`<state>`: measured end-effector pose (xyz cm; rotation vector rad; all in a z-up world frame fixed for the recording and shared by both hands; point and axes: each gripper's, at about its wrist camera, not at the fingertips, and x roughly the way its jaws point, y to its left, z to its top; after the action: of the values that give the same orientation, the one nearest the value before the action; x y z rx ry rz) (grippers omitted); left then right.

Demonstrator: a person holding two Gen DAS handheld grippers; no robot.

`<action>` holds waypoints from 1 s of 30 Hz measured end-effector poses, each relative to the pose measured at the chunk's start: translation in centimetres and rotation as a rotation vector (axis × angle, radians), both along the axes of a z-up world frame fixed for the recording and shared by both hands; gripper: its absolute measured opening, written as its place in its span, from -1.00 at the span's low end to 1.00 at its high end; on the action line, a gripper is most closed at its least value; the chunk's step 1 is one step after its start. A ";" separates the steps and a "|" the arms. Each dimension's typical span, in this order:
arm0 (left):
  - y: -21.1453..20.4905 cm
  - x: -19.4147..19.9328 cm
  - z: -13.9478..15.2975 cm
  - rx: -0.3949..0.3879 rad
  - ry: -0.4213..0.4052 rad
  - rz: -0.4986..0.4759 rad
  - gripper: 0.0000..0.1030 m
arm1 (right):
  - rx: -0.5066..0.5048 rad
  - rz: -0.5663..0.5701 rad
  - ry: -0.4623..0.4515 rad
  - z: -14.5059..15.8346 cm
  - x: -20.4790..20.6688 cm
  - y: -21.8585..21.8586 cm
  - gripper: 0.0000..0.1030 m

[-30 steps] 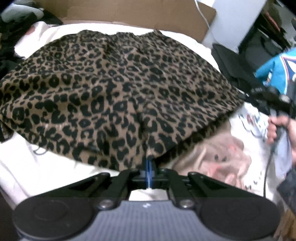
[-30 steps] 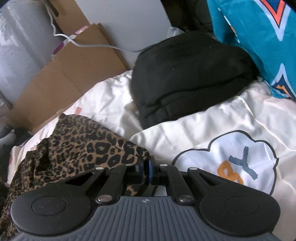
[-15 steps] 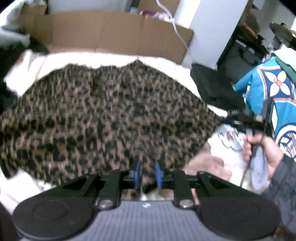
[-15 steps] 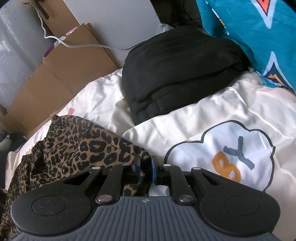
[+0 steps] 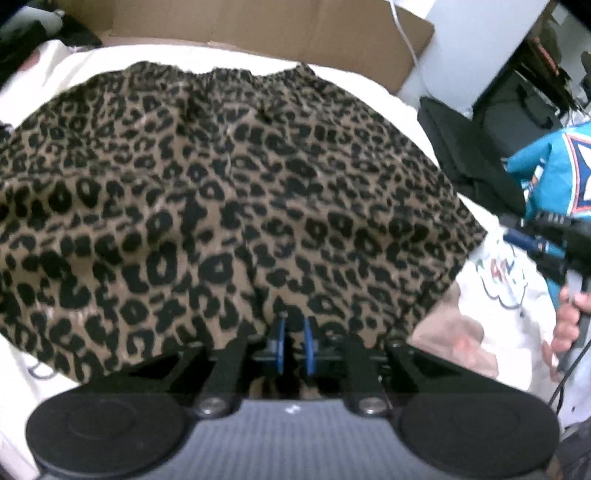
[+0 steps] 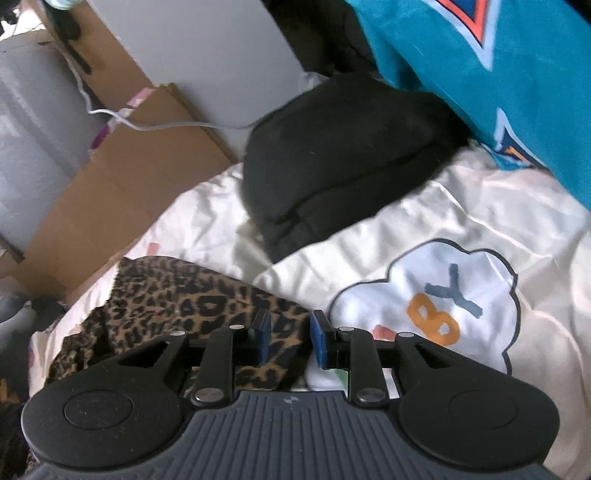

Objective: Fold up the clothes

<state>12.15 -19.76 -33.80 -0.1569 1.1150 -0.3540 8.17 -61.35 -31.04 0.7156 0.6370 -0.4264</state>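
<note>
A bedroom in a home is shown: a bed is spread w/ a cream printed duvet [image 6: 461, 206], and clothes are laid on it, incl. a leopard skirt [image 5: 229, 192] and a black garment [image 6: 332, 162]. Flattened cardboard [image 5: 258, 26] is propped vs. the wall; a white cable [image 6: 147, 125] is draped across.
</note>
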 end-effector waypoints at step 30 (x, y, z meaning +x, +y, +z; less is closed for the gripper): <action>12.8 3.6 10.2 0.157 -0.141 0.017 -0.41 | 0.067 0.315 -0.039 0.9 3.6 11.3 -0.14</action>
<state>15.73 -6.94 -23.64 -0.0025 0.9969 -0.2566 11.78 -50.01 -30.12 0.6717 0.7160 -0.1010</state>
